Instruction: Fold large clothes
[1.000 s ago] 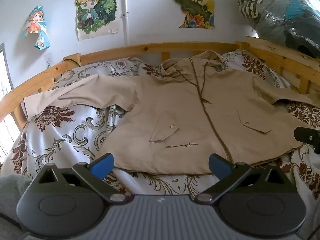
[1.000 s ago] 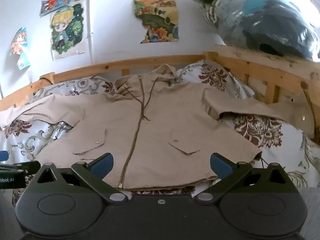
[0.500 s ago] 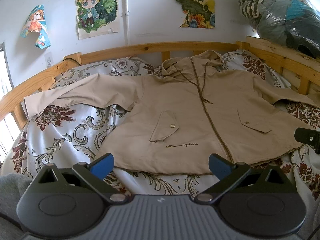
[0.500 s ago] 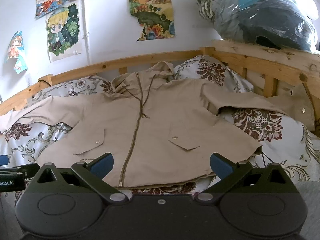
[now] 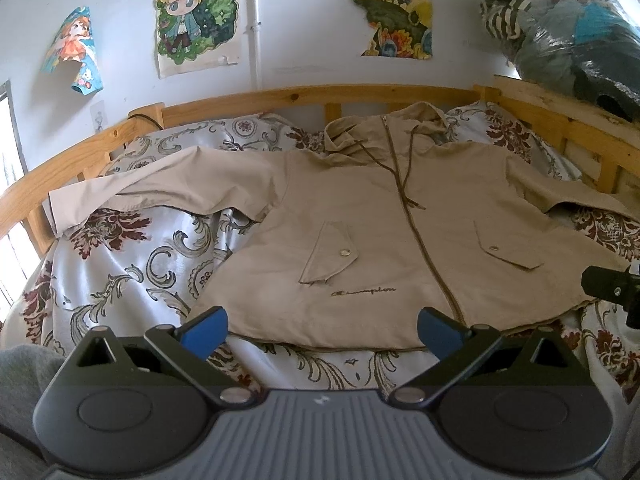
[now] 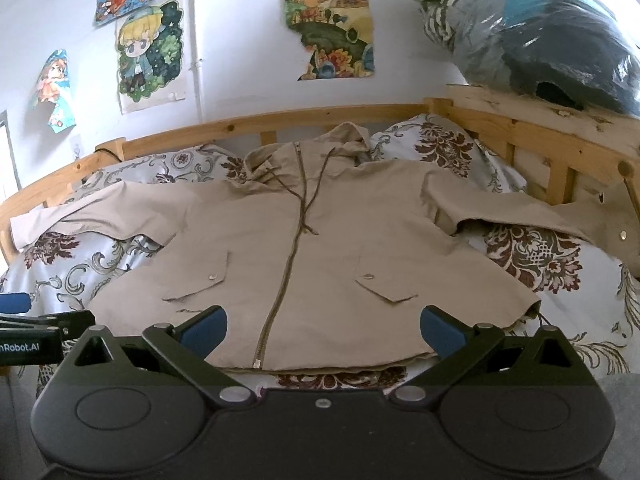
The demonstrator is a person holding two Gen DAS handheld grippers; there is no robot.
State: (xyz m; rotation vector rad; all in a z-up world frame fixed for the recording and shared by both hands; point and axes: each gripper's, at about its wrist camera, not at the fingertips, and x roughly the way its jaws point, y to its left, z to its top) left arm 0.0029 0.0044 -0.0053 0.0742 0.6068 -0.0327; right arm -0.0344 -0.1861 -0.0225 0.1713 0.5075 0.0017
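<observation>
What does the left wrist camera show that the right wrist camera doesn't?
Only the left wrist view shows the chest logo clearly, and the right gripper at its right edge. Only the right wrist view shows the right sleeve's cuff draped against the bed rail, and the left gripper at its left edge. Both share the beige jacket spread flat and zipped on the patterned bedding, nothing folded yet, and jaws wide open and empty.

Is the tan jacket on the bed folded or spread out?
Spread out: the jacket lies flat, front up, zipped, with both sleeves stretched sideways over the bed.
</observation>
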